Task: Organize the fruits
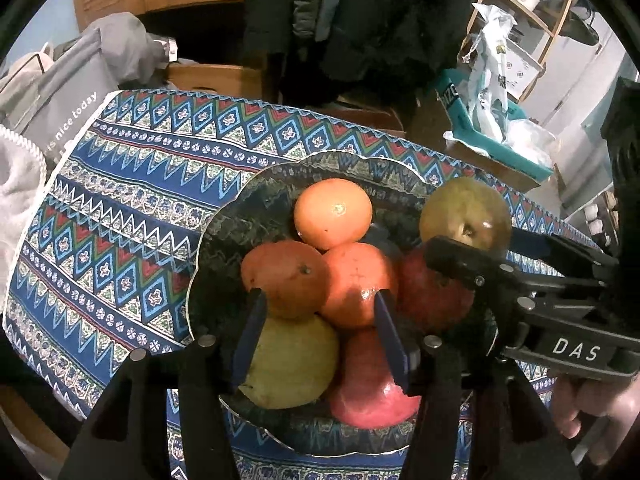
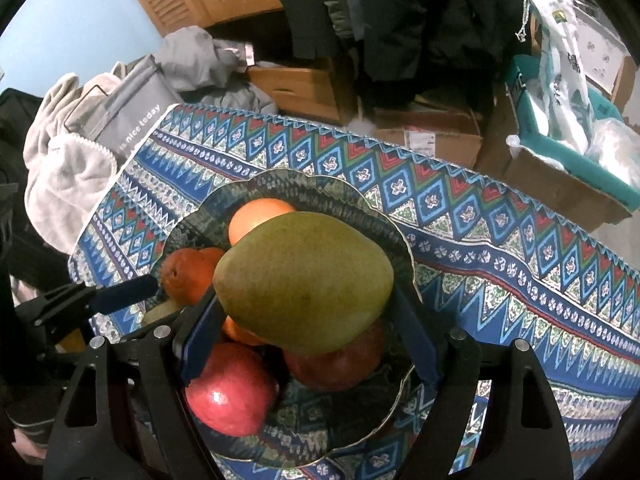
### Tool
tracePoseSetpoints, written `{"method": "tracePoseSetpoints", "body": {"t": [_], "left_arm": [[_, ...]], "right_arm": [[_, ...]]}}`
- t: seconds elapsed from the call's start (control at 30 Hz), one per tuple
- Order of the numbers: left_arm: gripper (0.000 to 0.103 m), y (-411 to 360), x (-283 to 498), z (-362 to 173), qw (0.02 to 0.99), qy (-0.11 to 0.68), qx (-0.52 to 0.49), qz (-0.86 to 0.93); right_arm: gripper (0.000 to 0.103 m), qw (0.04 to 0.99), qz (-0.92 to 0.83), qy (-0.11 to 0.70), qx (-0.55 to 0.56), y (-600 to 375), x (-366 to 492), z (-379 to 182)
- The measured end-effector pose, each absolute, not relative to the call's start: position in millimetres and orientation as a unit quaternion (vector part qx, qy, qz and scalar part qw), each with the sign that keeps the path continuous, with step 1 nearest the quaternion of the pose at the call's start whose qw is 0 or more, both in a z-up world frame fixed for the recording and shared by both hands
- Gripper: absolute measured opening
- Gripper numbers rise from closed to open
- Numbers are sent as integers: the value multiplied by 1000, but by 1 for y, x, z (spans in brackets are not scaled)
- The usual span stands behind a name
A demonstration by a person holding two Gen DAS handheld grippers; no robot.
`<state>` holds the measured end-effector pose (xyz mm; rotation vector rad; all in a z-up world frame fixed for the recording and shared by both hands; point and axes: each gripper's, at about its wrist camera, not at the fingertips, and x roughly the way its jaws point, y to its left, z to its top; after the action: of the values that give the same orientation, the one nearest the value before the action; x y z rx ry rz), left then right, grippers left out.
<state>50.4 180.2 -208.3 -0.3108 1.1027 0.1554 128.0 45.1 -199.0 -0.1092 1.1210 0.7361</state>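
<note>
A dark patterned plate (image 1: 224, 232) on the blue patterned tablecloth holds three oranges (image 1: 333, 213), two red apples (image 1: 372, 392) and a yellow-green pear (image 1: 292, 360). My left gripper (image 1: 318, 320) is open and empty, its jaws spread over the fruit pile. My right gripper (image 2: 308, 312) is shut on a green-brown pear (image 2: 304, 280) and holds it just above the plate (image 2: 352, 204), over a red apple (image 2: 336, 364). The held pear (image 1: 466, 212) and the right gripper (image 1: 460, 256) also show at the plate's right side in the left wrist view.
The tablecloth (image 1: 120, 208) covers the table; its far edge (image 2: 360, 136) lies beyond the plate. Grey towels and a grey bag (image 2: 120, 116) lie off the left side. Cardboard boxes (image 2: 428, 132) and a teal box with plastic bags (image 2: 560, 120) stand behind.
</note>
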Motion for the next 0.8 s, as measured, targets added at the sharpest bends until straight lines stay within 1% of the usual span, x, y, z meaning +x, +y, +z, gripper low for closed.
{"method": "tracePoseSetpoints", "body": {"t": [0.2, 0.5, 0.57, 0.6, 0.63, 0.8], "left_arm": [[60, 178, 49, -200, 842, 515, -141, 74], [61, 171, 44, -183, 852, 504, -121, 73], [63, 169, 42, -178, 854, 500, -121, 71], [66, 169, 41, -175, 856, 498, -121, 71], [67, 168, 40, -171, 858, 494, -121, 71], [67, 161, 34, -149, 873, 472, -110, 65]], "right_arm": [[81, 787, 338, 515, -48, 42, 127, -195], [81, 810, 329, 484, -30, 24, 128, -165], [81, 817, 323, 477, -30, 19, 126, -158], [81, 822, 317, 472, -32, 16, 124, -153], [81, 826, 312, 468, -35, 15, 123, -149], [81, 850, 291, 436, -56, 2, 111, -122]]}}
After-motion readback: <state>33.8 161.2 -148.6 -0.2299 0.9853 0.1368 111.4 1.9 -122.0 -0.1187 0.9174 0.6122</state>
